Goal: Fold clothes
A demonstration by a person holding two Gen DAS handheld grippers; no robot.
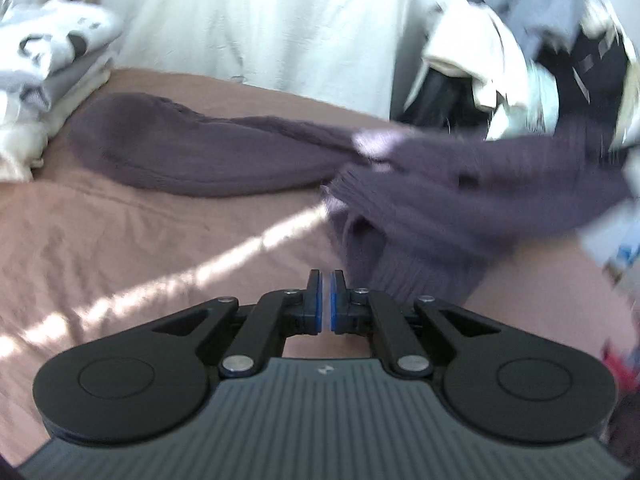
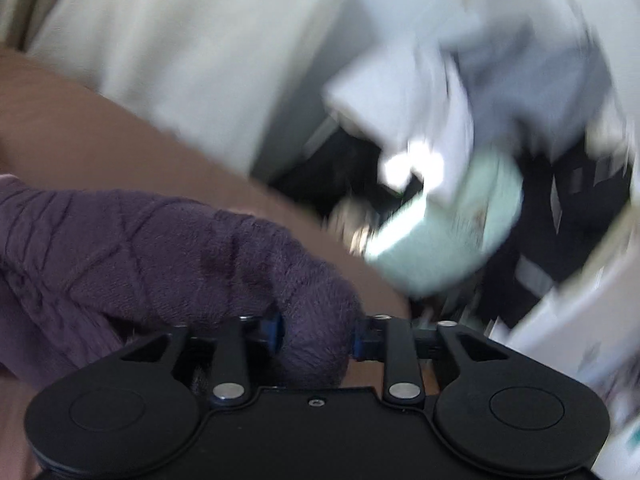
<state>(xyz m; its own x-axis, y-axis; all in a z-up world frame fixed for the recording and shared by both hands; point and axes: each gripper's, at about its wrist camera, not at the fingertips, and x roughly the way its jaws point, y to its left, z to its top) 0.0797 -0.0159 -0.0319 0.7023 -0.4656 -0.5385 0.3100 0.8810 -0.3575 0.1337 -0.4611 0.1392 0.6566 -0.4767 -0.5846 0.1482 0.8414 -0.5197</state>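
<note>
A dark purple knitted sweater [image 1: 200, 156] lies stretched across the pinkish-brown bed sheet [image 1: 120, 240], one end flat at the left and the other bunched and blurred at the right. My left gripper [image 1: 329, 280] hovers over the sheet just in front of the sweater's ribbed hem, shut, with nothing between its blue pads. In the right wrist view a thick fold of the purple sweater [image 2: 160, 248] fills the gap of my right gripper [image 2: 317, 336], and both pads touch the fabric. That view is strongly blurred.
A stack of folded pale clothes [image 1: 52, 60] sits at the far left of the bed. A jumbled pile of white, grey and black garments [image 1: 520, 60] rises at the right, with a mint-green item [image 2: 452, 232] among it. A cream wall [image 1: 260, 20] stands behind the bed.
</note>
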